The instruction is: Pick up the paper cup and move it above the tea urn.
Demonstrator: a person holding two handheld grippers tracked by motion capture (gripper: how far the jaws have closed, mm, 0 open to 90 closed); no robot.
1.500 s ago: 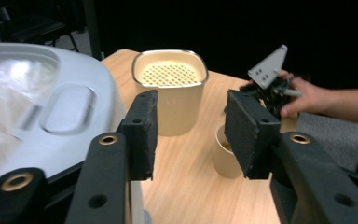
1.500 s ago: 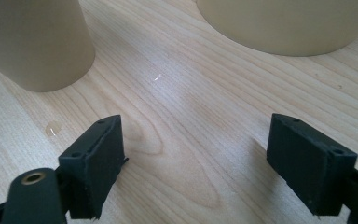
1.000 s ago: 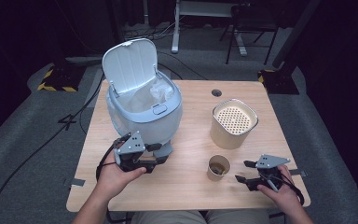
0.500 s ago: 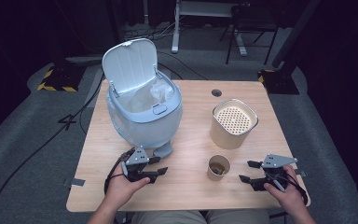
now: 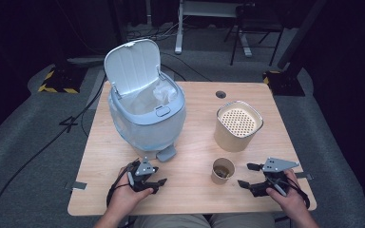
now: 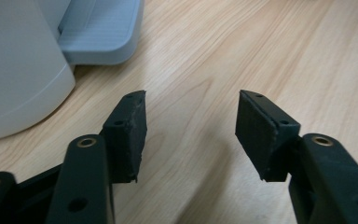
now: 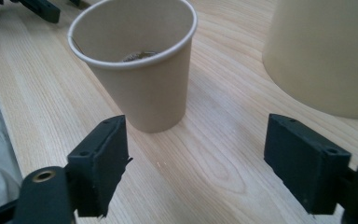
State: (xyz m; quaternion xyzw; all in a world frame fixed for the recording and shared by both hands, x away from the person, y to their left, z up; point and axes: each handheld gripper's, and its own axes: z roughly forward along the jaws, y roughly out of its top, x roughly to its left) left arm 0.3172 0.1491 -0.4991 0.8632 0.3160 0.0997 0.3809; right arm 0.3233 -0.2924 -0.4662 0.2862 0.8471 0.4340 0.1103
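Note:
A small paper cup [image 5: 223,170] [image 7: 137,70] with something dark at its bottom stands near the table's front. My right gripper [image 5: 246,175] [image 7: 196,126] lies just to its right, aimed at it. Its jaws have just been opening and stand open, with the cup a little ahead of the pads and nothing between them. My left gripper [image 5: 154,176] [image 6: 191,100] rests low over the wood, in front of the pale blue pedal bin [image 5: 145,114] and next to its pedal [image 5: 166,154] [image 6: 100,32]. Its jaws have also just been opening, and only bare table lies between them.
The bin's lid stands up and a white liner shows inside. A beige canister [image 5: 237,126] [image 7: 326,51] with a perforated top stands behind the cup. The wooden table [image 5: 199,199] has a cable hole [image 5: 221,94] at the back. Cables trail on the grey floor to the left.
The left hand has dropped from beside the bin's front down to the tabletop. The right gripper's jaws have gone from shut to wide open, while that hand stayed in place.

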